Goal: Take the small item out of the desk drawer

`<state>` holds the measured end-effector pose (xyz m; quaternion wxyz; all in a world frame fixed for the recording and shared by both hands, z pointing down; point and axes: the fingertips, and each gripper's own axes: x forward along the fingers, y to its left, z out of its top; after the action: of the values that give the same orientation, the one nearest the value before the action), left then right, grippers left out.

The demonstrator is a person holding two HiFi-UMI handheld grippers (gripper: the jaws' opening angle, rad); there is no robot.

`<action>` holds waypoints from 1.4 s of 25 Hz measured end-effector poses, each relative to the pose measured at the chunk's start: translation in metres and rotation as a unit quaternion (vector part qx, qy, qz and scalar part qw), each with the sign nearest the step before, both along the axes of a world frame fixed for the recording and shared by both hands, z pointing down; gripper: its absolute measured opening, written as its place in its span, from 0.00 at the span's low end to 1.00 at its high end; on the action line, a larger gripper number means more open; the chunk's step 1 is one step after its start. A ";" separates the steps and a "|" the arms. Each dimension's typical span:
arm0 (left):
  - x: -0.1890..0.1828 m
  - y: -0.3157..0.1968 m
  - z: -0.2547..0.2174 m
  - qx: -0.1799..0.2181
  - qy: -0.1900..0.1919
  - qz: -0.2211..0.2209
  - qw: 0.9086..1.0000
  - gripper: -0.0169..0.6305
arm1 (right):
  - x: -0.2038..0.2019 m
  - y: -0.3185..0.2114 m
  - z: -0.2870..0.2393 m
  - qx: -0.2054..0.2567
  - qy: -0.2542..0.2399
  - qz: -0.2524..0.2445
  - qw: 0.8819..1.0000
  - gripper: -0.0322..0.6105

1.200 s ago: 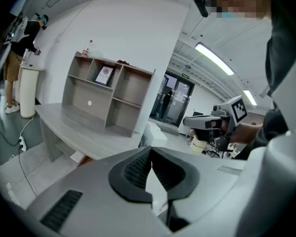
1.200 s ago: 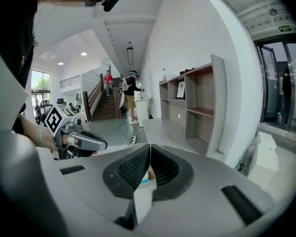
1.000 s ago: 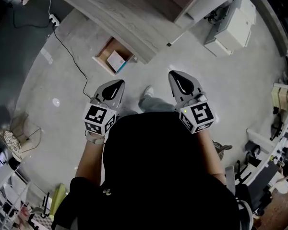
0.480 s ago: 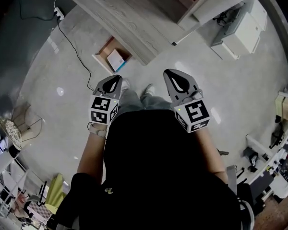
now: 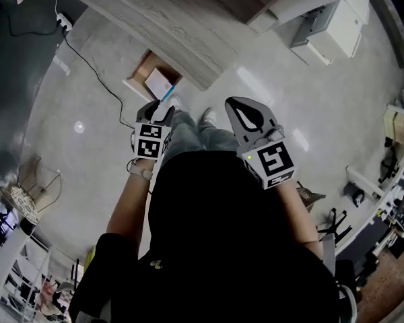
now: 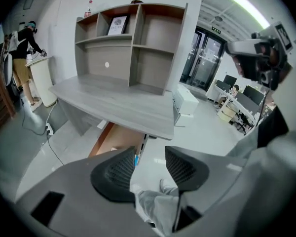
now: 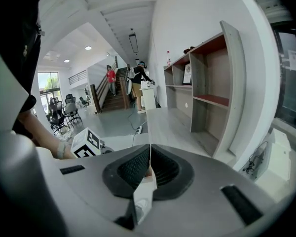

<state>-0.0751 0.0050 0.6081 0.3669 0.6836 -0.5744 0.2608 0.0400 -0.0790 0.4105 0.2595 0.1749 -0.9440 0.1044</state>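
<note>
The drawer [image 5: 140, 73] sticks out open under the desk [image 5: 168, 25]. A small item [image 5: 159, 83], white, lies inside it. The left tongs [image 6: 150, 155] hang in front of the desk, near the drawer. They have just been opening and hold nothing. The right tongs [image 7: 150, 154] are closed and empty.

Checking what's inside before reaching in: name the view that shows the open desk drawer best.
Head view: it looks down into the drawer and shows a white item inside. The left gripper view catches only its brown side under the desk, partly hidden. The right gripper view misses it.
</note>
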 end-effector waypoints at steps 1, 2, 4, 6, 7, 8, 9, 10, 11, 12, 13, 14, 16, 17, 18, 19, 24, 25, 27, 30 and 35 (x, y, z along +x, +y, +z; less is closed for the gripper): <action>-0.005 0.000 0.010 -0.010 -0.007 0.007 1.000 0.33 | -0.004 0.000 0.001 -0.001 0.003 0.005 1.000 0.05; -0.010 -0.001 0.021 -0.017 -0.014 0.013 1.000 0.36 | -0.008 -0.001 0.003 -0.001 0.005 0.010 1.000 0.05; -0.018 -0.003 0.044 -0.030 -0.021 0.025 0.999 0.39 | -0.015 -0.002 0.006 -0.001 0.013 0.021 1.000 0.05; -0.024 -0.005 0.068 -0.045 -0.023 0.035 0.998 0.42 | -0.019 -0.003 0.010 -0.003 0.025 0.034 0.999 0.05; -0.027 -0.006 0.079 -0.054 -0.025 0.039 0.997 0.45 | -0.020 -0.003 0.012 -0.003 0.032 0.041 0.999 0.05; -0.031 -0.007 0.089 -0.063 -0.028 0.044 0.997 0.49 | -0.020 -0.004 0.013 -0.003 0.040 0.048 0.998 0.05; -0.034 -0.007 0.100 -0.072 -0.032 0.048 0.996 0.51 | -0.020 -0.006 0.015 -0.002 0.047 0.055 0.997 0.05; -0.037 -0.008 0.110 -0.080 -0.037 0.054 0.995 0.52 | -0.018 -0.008 0.017 -0.001 0.053 0.065 0.996 0.05; -0.039 -0.008 0.119 -0.087 -0.041 0.061 0.993 0.53 | -0.016 -0.010 0.019 -0.001 0.057 0.076 0.995 0.05; -0.040 -0.009 0.128 -0.094 -0.046 0.068 0.992 0.53 | -0.014 -0.012 0.021 -0.001 0.061 0.087 0.994 0.05; -0.041 -0.010 0.136 -0.099 -0.049 0.075 0.991 0.53 | -0.011 -0.012 0.022 -0.003 0.067 0.096 0.993 0.05; -0.041 -0.010 0.143 -0.104 -0.053 0.082 0.990 0.53 | -0.009 -0.013 0.023 -0.005 0.073 0.104 0.992 0.05; -0.043 -0.013 0.156 -0.111 -0.059 0.098 0.987 0.53 | -0.006 -0.013 0.026 -0.007 0.085 0.117 0.990 0.05; -0.043 -0.016 0.161 -0.113 -0.063 0.107 0.986 0.53 | -0.004 -0.013 0.028 -0.009 0.091 0.123 0.988 0.05; -0.042 -0.018 0.166 -0.115 -0.066 0.117 0.984 0.53 | -0.002 -0.013 0.030 -0.009 0.097 0.129 0.987 0.05; -0.042 -0.020 0.172 -0.118 -0.068 0.125 0.983 0.53 | 0.000 -0.013 0.032 -0.011 0.104 0.136 0.985 0.05; -0.041 -0.031 0.200 -0.130 -0.085 0.149 0.977 0.53 | 0.015 -0.015 0.038 -0.015 0.127 0.171 0.977 0.05; -0.041 -0.033 0.204 -0.130 -0.092 0.154 0.975 0.53 | 0.019 -0.015 0.038 -0.016 0.130 0.178 0.975 0.05; -0.040 -0.035 0.210 -0.131 -0.105 0.168 0.971 0.53 | 0.024 -0.015 0.039 -0.020 0.136 0.190 0.972 0.05; -0.040 -0.035 0.222 -0.141 -0.116 0.183 0.966 0.53 | 0.029 -0.015 0.041 -0.022 0.141 0.200 0.969 0.05; -0.045 -0.032 0.233 -0.151 -0.135 0.191 0.961 0.53 | 0.036 -0.015 0.042 -0.022 0.143 0.210 0.967 0.05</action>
<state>-0.1199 -0.0269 0.8415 0.3288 0.6756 -0.4315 0.4993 0.0757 -0.0939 0.4530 0.3681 0.3763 -0.8367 0.1510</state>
